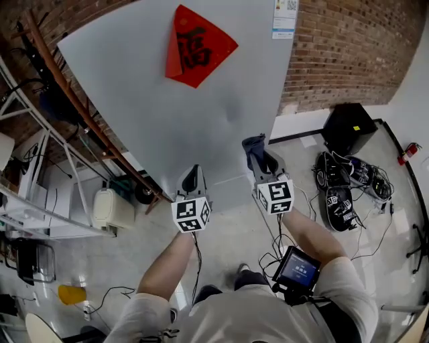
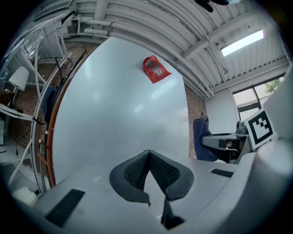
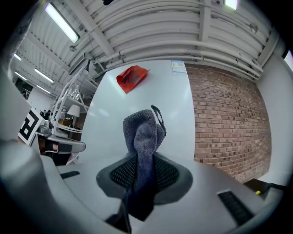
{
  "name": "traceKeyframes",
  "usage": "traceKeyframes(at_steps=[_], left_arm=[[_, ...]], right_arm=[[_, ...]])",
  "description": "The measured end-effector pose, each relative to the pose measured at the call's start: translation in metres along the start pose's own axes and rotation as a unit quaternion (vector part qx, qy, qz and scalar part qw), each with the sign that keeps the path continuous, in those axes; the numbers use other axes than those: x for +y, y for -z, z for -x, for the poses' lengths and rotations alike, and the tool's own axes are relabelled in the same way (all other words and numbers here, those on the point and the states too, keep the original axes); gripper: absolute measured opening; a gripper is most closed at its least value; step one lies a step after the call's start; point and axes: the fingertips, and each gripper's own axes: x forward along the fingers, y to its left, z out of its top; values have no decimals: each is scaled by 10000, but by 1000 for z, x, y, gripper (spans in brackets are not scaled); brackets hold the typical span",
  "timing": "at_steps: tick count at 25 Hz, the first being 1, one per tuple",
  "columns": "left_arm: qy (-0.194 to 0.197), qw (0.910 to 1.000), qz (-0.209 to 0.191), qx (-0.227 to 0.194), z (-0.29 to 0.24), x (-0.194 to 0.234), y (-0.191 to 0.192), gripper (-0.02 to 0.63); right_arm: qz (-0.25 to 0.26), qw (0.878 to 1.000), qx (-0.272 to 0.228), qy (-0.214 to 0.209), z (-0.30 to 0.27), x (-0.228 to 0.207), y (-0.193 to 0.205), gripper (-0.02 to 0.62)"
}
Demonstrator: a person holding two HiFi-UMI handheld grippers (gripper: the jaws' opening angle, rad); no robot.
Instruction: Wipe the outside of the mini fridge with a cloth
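The mini fridge (image 1: 167, 114) shows a wide pale-grey face with a red paper square (image 1: 196, 45) stuck near its top. My right gripper (image 1: 258, 157) is shut on a blue-grey cloth (image 3: 145, 137), which sticks up from between the jaws toward the fridge (image 3: 178, 114). In the head view the cloth (image 1: 255, 149) lies close against the lower part of the grey face. My left gripper (image 1: 192, 175) points at the fridge's lower edge; its jaws (image 2: 149, 173) are shut with nothing between them. The fridge (image 2: 119, 119) fills the left gripper view.
A brick wall (image 1: 348, 47) stands right of the fridge. A black box (image 1: 348, 127), shoes and cables (image 1: 342, 187) lie on the floor at right. A metal rack (image 1: 33, 167) and a white jug (image 1: 110, 209) stand at left. A label (image 1: 285, 19) sits on the fridge's top corner.
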Motion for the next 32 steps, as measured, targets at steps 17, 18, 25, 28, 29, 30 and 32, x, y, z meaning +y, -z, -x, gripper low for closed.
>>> traceKeyframes(at_steps=[17, 18, 25, 28, 29, 30, 32], left_arm=[[167, 9987, 171, -451, 117, 1, -81, 3], [208, 9987, 167, -446, 126, 2, -80, 3], [466, 9984, 102, -308, 177, 9, -62, 3], [588, 9979, 120, -236, 191, 5, -55, 3], [606, 9978, 150, -210, 196, 4, -53, 3], [616, 9978, 180, -190, 200, 4, -52, 3], [627, 9977, 211, -179, 207, 2, -51, 3]], right_arm=[[-131, 9994, -317, 24, 94, 79, -84, 86], [-163, 9994, -299, 58, 101, 87, -82, 86], [-305, 9993, -135, 192, 143, 140, -73, 86], [-321, 9992, -56, 212, 158, 153, -68, 87], [-339, 9992, -28, 205, 162, 157, -66, 86], [-363, 9992, -6, 191, 166, 160, -64, 87], [-401, 9991, 18, 161, 171, 165, -62, 86]])
